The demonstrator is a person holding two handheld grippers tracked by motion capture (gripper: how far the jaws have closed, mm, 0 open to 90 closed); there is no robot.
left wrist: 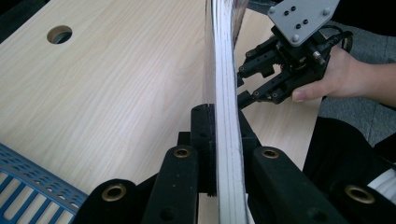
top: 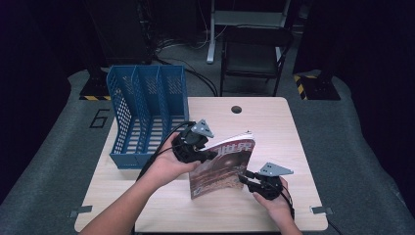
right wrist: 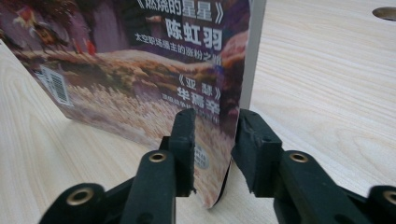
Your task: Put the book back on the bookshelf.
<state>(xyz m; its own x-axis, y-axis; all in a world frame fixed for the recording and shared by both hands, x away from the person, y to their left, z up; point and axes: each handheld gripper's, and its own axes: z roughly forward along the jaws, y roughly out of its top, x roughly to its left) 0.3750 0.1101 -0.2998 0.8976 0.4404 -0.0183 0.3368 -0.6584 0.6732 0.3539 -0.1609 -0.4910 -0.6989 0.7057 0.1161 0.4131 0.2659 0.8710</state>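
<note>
Left gripper (left wrist: 219, 140): shut tight on the magazine (top: 222, 164), held up on its edge.
Right gripper (right wrist: 212, 140): open, magazine corner between jaws, not pinched.
Table (top: 274, 127): under both.

A: those grippers, all black? The left gripper (top: 208, 152) looks chunky.

B: yep, black jaws with brass-ringed pivots, grey three-cornered plates with dark screws on top, black cables trailing. Right gripper (top: 246, 179) matches. Bare forearms, no sleeves.

My high camera looked down over the table (top: 274, 117). Both gripper cameras sat close, facing one shared magazine (top: 222, 164).
</note>
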